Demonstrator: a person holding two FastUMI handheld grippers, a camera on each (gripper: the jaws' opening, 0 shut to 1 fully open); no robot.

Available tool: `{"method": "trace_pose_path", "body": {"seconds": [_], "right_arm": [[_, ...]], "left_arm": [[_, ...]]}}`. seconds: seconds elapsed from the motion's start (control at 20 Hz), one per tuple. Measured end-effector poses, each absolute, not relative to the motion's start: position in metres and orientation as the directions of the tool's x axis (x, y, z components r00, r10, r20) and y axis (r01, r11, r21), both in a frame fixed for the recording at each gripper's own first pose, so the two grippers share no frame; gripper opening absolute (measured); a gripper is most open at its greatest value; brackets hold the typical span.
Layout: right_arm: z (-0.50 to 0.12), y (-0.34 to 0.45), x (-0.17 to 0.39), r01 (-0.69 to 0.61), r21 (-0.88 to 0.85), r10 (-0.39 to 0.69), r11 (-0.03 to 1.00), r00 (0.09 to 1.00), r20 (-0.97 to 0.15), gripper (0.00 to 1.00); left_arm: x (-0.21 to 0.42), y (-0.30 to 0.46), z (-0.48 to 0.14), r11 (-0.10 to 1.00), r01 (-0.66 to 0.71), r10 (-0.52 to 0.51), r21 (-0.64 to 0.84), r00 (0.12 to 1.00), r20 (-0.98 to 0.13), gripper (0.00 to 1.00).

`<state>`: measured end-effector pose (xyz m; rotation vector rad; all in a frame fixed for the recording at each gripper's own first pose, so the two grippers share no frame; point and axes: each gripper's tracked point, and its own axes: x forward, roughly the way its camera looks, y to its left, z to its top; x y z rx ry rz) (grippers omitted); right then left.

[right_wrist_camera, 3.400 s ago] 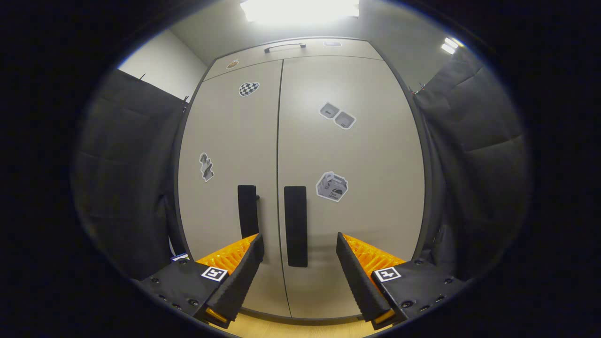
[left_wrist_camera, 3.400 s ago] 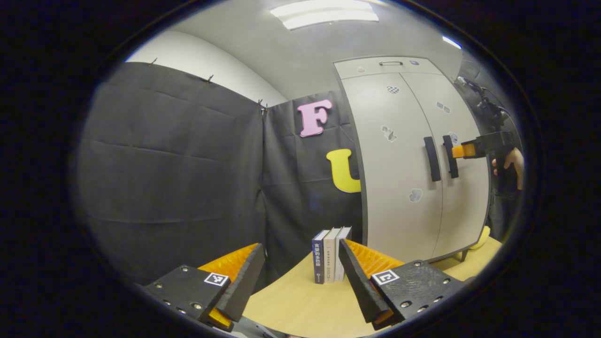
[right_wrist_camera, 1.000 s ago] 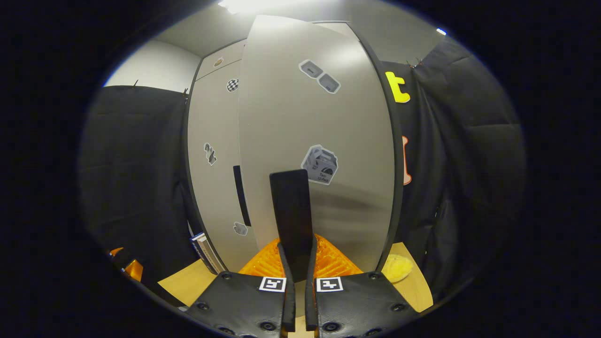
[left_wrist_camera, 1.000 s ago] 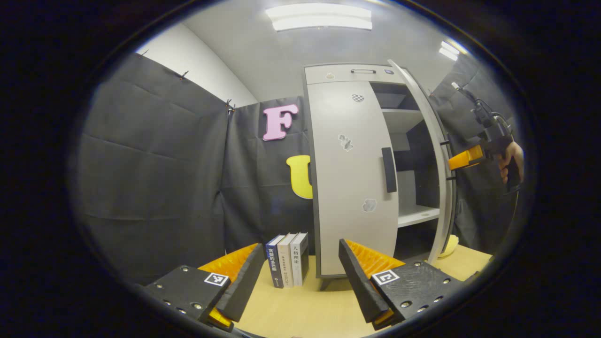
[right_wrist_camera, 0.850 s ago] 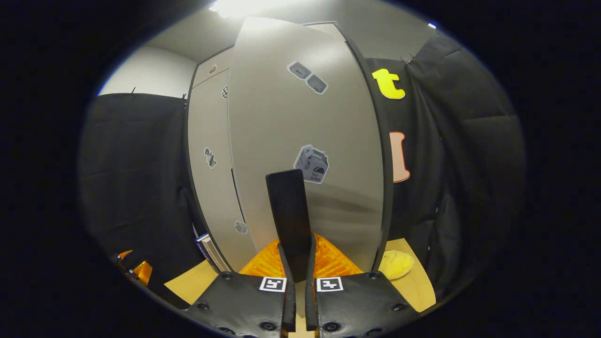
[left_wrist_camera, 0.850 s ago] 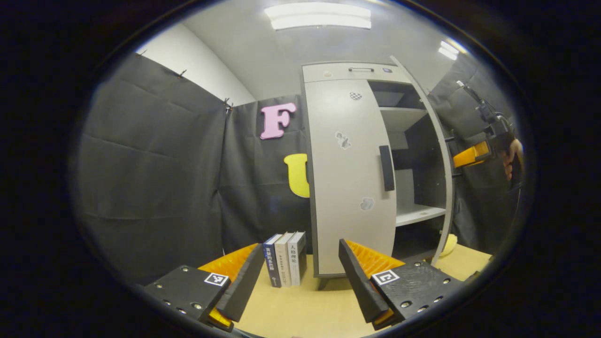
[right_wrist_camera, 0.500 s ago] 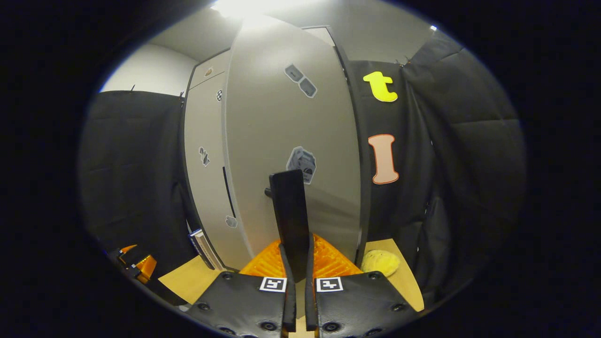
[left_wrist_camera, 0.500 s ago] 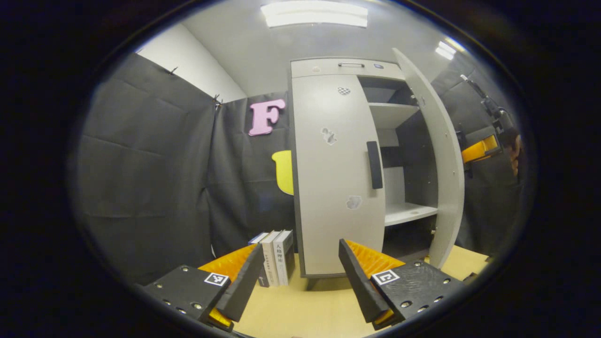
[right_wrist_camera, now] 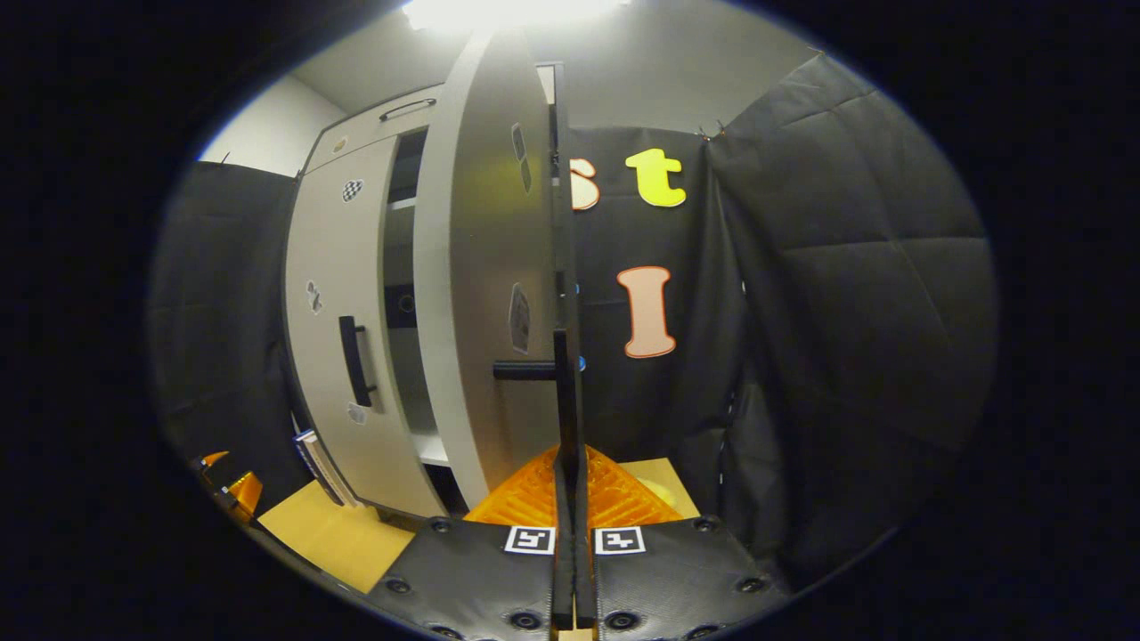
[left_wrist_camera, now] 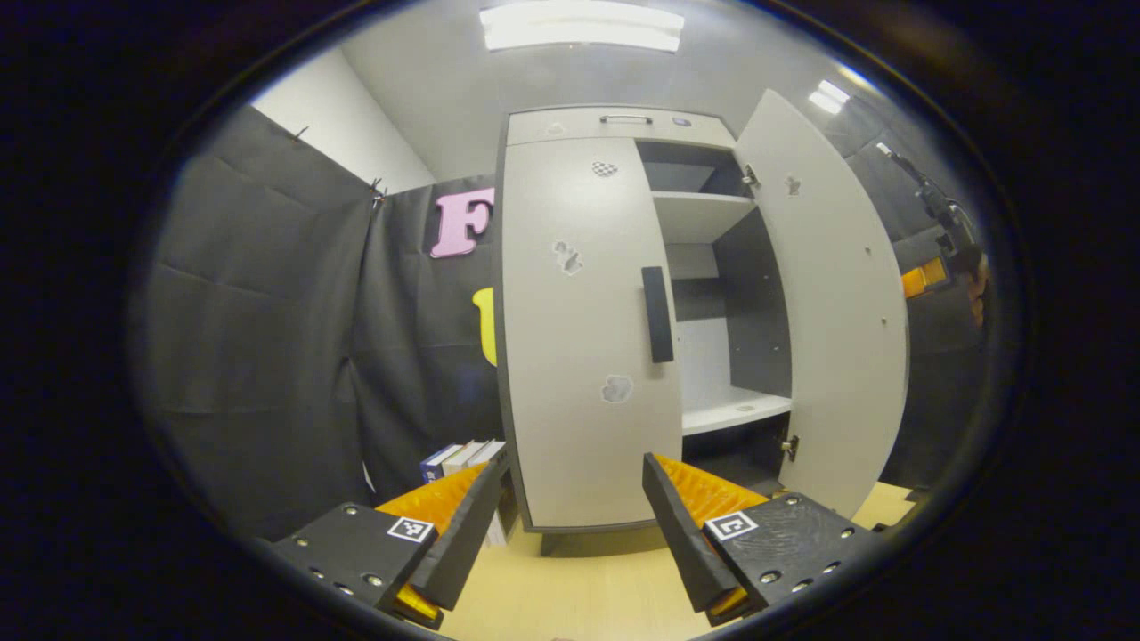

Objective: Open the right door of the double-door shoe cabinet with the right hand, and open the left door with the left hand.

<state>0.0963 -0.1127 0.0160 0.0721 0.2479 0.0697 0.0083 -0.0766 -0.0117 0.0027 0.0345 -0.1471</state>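
Note:
The pale grey shoe cabinet [left_wrist_camera: 614, 125] stands on the table. Its left door [left_wrist_camera: 579, 356] is closed, with a black vertical handle [left_wrist_camera: 657, 313]. Its right door [left_wrist_camera: 828, 303] stands wide open, baring the shelves [left_wrist_camera: 730, 411]. My left gripper [left_wrist_camera: 571, 463] is open and holds nothing, a short way in front of the left door. In the right gripper view my right gripper [right_wrist_camera: 570, 458] is shut on the right door's handle [right_wrist_camera: 560, 392], seen edge-on, with the right door [right_wrist_camera: 481, 267] to its left. The left door [right_wrist_camera: 329, 267] and its handle [right_wrist_camera: 354, 361] lie farther left.
Several books [left_wrist_camera: 456, 458] stand left of the cabinet on the wooden table [left_wrist_camera: 579, 588]. Black cloth walls close in on both sides. The right gripper [left_wrist_camera: 917, 278] and the hand [left_wrist_camera: 978, 294] holding it show beyond the open door. The left gripper [right_wrist_camera: 227, 488] shows at the lower left.
The right door has swung from shut to wide open, pulled by my right gripper, which closed on its handle. My left gripper has turned to face the closed left door.

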Motion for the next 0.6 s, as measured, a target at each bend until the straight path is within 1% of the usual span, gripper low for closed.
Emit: {"method": "trace_pose_path", "body": {"seconds": [0.15,0.2,0.25,0.3,0.35,0.4,0.5,0.55,0.6], "right_arm": [[0.019,-0.112,0.093,-0.102,0.117,0.128,0.988,0.963,-0.238,0.02],[0.017,-0.115,0.094,-0.102,0.091,0.12,0.991,0.966,-0.228,0.02],[0.017,-0.116,0.095,-0.102,0.07,0.115,0.992,0.968,-0.225,0.0],[0.018,-0.116,0.092,-0.101,0.062,0.113,0.993,0.968,-0.223,0.0],[0.018,-0.116,0.09,-0.1,0.064,0.111,0.993,0.969,-0.222,0.06],[0.019,-0.117,0.088,-0.103,0.072,0.117,0.992,0.968,-0.222,0.02],[0.018,-0.118,0.082,-0.103,0.093,0.121,0.99,0.967,-0.225,0.02],[0.017,-0.119,0.075,-0.103,0.095,0.122,0.99,0.966,-0.229,0.07],[0.016,-0.124,0.068,-0.091,0.089,0.11,0.992,0.968,-0.228,0.04]], "left_arm": [[0.002,-0.085,-0.01,0.986,0.164,-0.163,0.012,0.986,-0.032,0.94],[0.001,-0.087,-0.01,0.986,0.163,-0.163,0.014,0.986,-0.036,0.94],[-0.001,-0.089,-0.011,0.987,0.163,-0.163,0.011,0.986,-0.039,0.94],[-0.003,-0.09,-0.011,0.986,0.164,-0.163,0.008,0.986,-0.042,0.94],[-0.005,-0.091,-0.01,0.986,0.165,-0.164,0.007,0.986,-0.043,0.94],[-0.005,-0.092,-0.008,0.986,0.164,-0.164,0.009,0.986,-0.04,0.94],[-0.005,-0.095,-0.004,0.986,0.167,-0.167,0.013,0.985,-0.034,0.94],[-0.004,-0.098,-0.002,0.985,0.174,-0.173,0.009,0.984,-0.031,0.94],[-0.002,-0.103,0.001,0.983,0.183,-0.183,0.0,0.983,-0.028,0.94]]}}
